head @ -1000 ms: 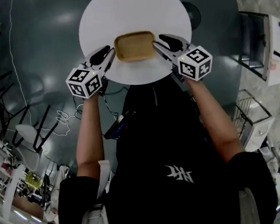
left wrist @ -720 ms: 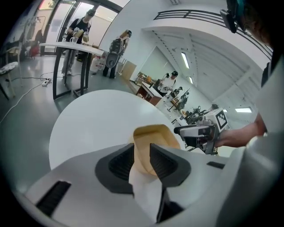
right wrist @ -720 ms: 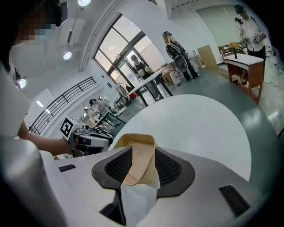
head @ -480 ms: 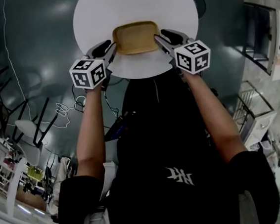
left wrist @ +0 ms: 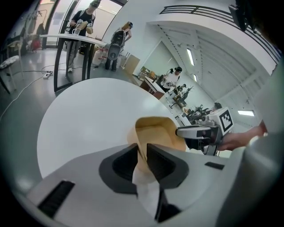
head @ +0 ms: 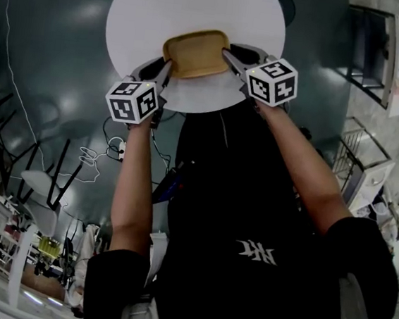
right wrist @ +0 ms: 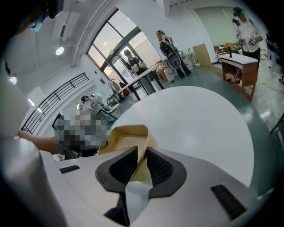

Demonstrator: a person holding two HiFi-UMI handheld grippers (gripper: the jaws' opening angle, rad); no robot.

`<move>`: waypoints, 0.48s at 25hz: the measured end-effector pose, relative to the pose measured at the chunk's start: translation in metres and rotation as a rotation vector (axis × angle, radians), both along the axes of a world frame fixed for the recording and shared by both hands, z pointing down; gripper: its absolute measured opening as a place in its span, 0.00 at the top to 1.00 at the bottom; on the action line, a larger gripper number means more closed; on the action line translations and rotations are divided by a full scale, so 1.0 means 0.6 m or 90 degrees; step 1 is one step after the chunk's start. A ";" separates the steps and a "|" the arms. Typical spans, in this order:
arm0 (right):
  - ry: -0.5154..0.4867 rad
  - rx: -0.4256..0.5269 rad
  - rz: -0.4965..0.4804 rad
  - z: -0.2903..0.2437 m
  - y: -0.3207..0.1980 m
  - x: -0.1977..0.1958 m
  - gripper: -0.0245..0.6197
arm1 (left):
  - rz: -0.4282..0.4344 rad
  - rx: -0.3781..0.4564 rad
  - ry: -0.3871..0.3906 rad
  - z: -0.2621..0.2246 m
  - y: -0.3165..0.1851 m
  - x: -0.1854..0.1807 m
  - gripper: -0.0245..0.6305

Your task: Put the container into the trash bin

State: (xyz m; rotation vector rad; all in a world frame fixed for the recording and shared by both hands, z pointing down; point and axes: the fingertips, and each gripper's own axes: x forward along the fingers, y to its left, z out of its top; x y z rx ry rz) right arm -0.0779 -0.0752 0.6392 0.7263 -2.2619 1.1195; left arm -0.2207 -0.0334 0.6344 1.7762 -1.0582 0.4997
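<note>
Head view: the tan container [head: 196,52] sits on the round white surface [head: 165,10], close to the surface's near edge. My left tool [head: 164,68] is at its left end and my right tool [head: 229,55] at its right end. Both forearms reach in from the bottom of the frame, marker cubes facing up. Left gripper view: the left tool [left wrist: 142,153] has the container [left wrist: 155,131] end wall standing upright between its two dark pads. The jaws are closing and both pads are already against the thin wall, so it's pinching it. I can't tell whether the container's base is resting on the surface [left wrist: 84,119]. The right tool [left wrist: 197,132] shows at the container's far end. A few people [left wrist: 80,22] stand well behind by a dark table. Right gripper view: the right tool [right wrist: 141,155] is closing too. The container [right wrist: 126,135] wall runs slanted between its ribbed pads and touches both, so it's pinched. The white surface [right wrist: 204,119] spreads out beyond it.
</note>
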 end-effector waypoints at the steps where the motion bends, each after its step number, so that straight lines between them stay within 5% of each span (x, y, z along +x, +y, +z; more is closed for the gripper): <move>1: 0.002 0.001 0.002 0.000 0.000 -0.001 0.83 | -0.003 -0.001 0.002 0.000 0.000 0.000 0.86; 12: 0.003 -0.004 0.052 -0.019 -0.005 0.012 0.87 | -0.027 -0.008 0.021 -0.019 0.001 0.001 0.92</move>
